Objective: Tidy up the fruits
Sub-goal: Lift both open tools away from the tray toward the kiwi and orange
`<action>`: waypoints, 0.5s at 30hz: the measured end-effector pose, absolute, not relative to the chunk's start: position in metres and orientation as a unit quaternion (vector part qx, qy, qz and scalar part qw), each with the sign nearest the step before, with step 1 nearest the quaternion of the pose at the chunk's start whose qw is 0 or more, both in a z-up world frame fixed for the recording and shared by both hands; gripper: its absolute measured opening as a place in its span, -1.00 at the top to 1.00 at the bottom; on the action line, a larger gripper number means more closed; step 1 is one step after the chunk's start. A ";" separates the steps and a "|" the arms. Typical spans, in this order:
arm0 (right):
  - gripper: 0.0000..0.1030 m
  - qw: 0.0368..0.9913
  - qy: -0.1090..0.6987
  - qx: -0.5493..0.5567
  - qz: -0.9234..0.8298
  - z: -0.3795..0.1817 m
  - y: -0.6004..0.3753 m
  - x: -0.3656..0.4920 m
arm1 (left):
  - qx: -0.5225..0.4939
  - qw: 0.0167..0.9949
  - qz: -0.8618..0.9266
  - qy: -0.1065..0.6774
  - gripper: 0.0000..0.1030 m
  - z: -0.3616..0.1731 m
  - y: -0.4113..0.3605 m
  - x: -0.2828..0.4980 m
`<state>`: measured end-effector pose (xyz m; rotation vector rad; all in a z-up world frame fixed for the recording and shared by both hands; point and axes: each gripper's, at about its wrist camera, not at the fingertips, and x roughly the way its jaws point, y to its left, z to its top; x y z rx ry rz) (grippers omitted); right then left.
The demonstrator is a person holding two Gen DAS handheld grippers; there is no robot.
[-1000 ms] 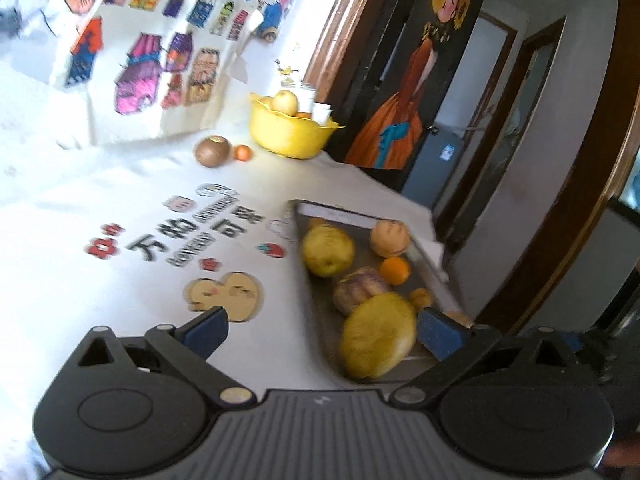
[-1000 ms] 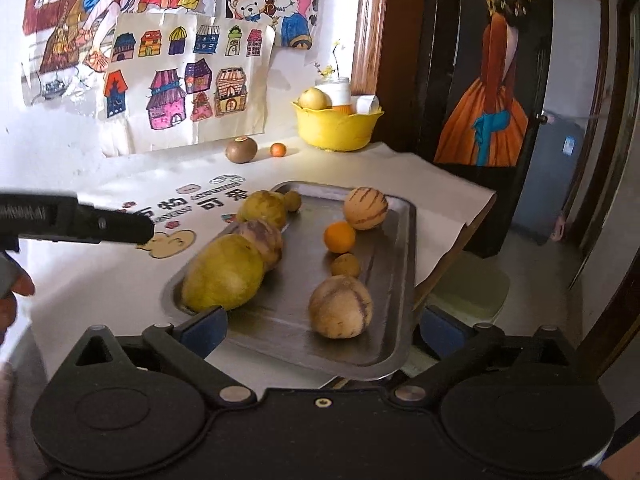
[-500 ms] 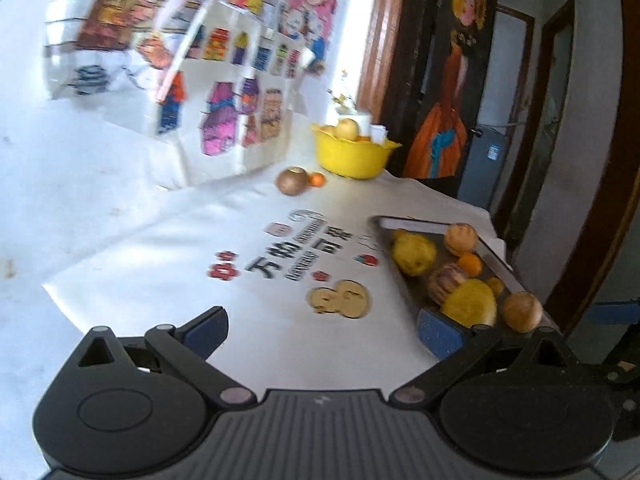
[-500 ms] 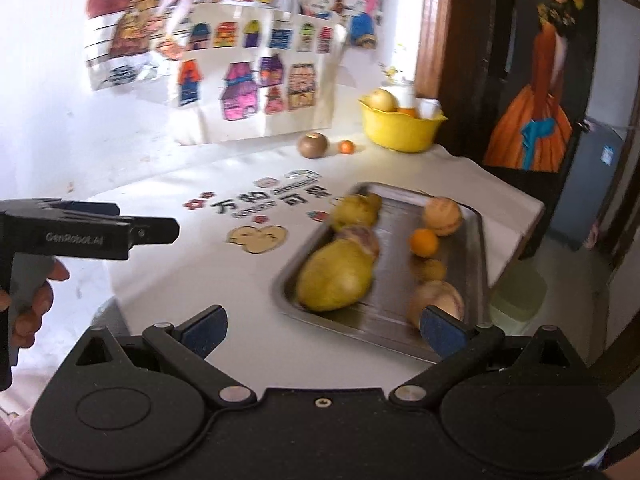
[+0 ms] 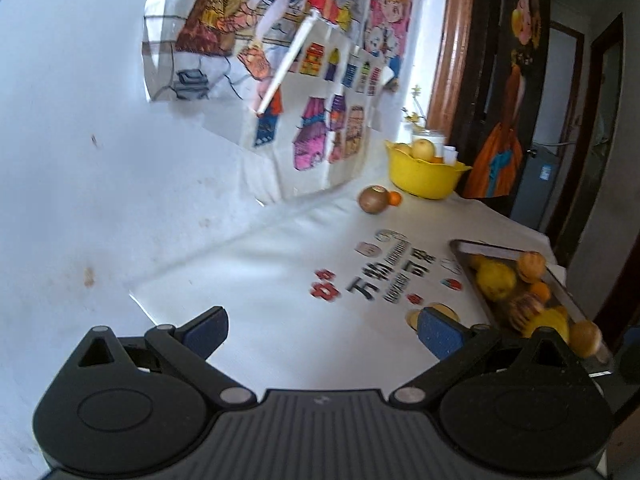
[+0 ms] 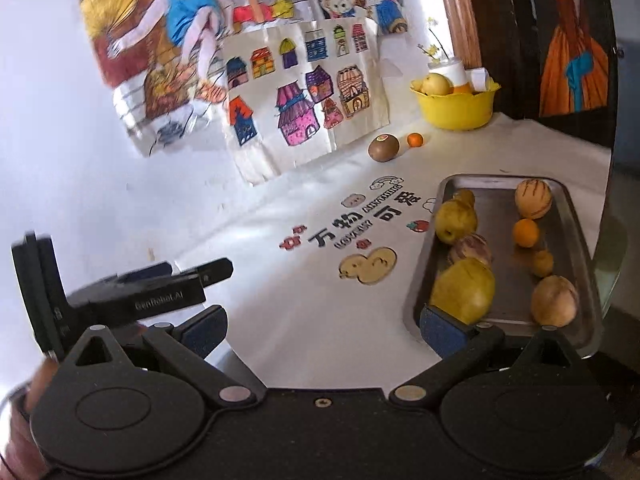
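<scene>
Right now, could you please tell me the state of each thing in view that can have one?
Left tool: open, holding nothing, above the cloth.
Right tool: open, holding nothing, short of the tray.
Tray: flat on the table, holding seven fruits.
Bowl: upright, partly filled with fruit.
Kiwi: loose on the cloth, outside both containers.
Small orange: loose on the cloth beside the kiwi.
</scene>
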<state>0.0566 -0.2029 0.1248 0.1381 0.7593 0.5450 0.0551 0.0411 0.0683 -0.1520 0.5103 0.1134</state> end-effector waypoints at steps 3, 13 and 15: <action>-0.99 0.877 0.385 0.098 0.269 0.133 -0.201 0.076 | -0.061 0.966 0.058 0.246 -0.99 0.078 0.046 0.067; -0.99 0.873 0.411 0.112 0.240 0.185 -0.188 0.173 | -0.075 0.979 0.016 0.191 -0.99 0.091 0.058 0.138; -0.99 0.877 0.413 0.104 0.224 0.196 -0.187 0.203 | -0.057 0.980 0.011 0.192 -0.99 0.091 0.057 0.159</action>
